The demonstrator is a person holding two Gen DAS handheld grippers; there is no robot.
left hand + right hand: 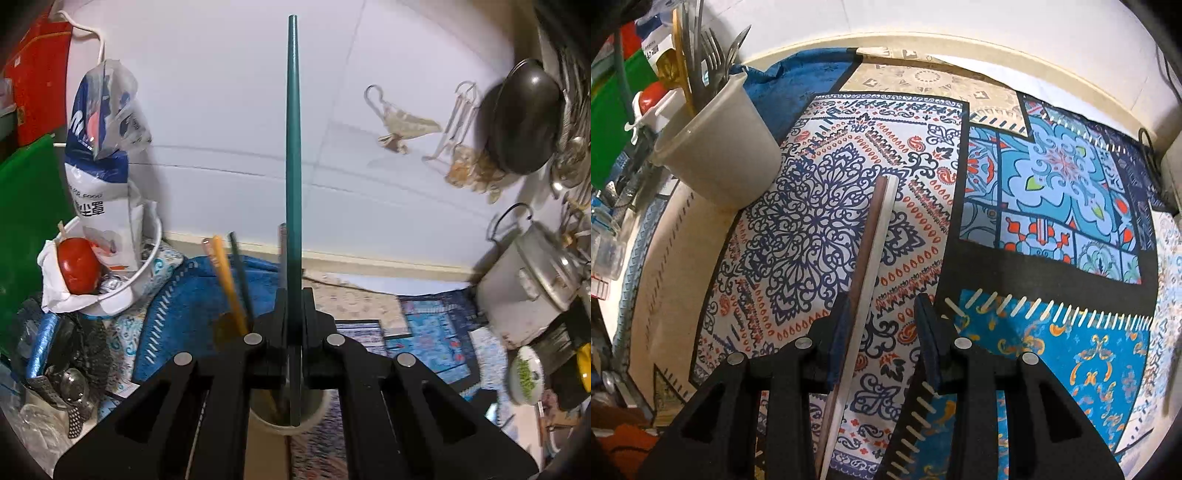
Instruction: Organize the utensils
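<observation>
- Pinching a green chopstick, the left gripper holds it upright at centre frame, pads pressed together on the stick; its tip reaches the top of the left wrist view against a white wall.
- The stick's lower end sits over a white cup at bottom centre, beneath the gripper; whether it touches the cup's inside cannot be told.
- An orange stick and a dark one lean out of that cup, left of the gripper.
- In the right wrist view, the right gripper hangs half spread over a patterned cloth.
- A brown-and-white chopstick pair runs from lower centre toward mid-frame, lying against the left pad; the right pad stands clear of it.
- The cup appears upper left here, tilted in the fisheye, with forks and other cutlery standing in it.
- A pot sits at the right edge of the left wrist view.
</observation>
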